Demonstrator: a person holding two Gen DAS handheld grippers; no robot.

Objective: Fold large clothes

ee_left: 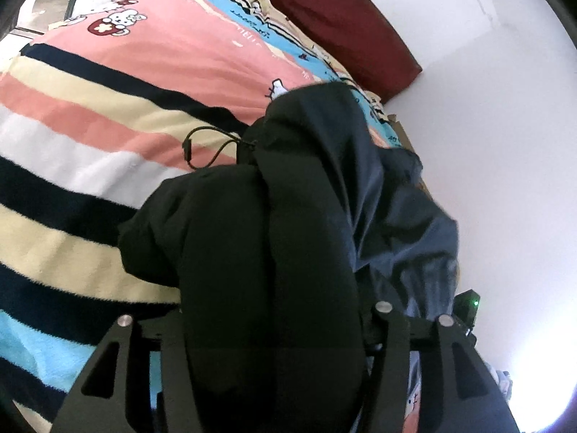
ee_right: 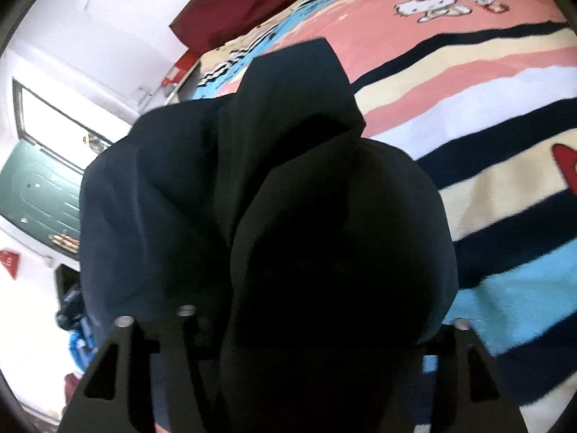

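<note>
A large dark navy-black garment (ee_left: 295, 209) hangs bunched over the striped bed. My left gripper (ee_left: 274, 361) is shut on a thick fold of the garment, which covers its fingertips. A black drawstring loop (ee_left: 205, 148) hangs from the cloth against the blanket. In the right wrist view the same garment (ee_right: 288, 187) fills the middle. My right gripper (ee_right: 299, 371) is shut on another bunched fold and holds it above the bed. Both sets of fingertips are hidden by cloth.
The bed carries a striped cartoon blanket (ee_left: 90, 115) in pink, cream, white, navy and blue. A dark red pillow (ee_left: 342, 18) lies at the head by the white wall (ee_left: 505, 144). A green door (ee_right: 39, 195) and floor clutter (ee_right: 75, 324) show past the bed's edge.
</note>
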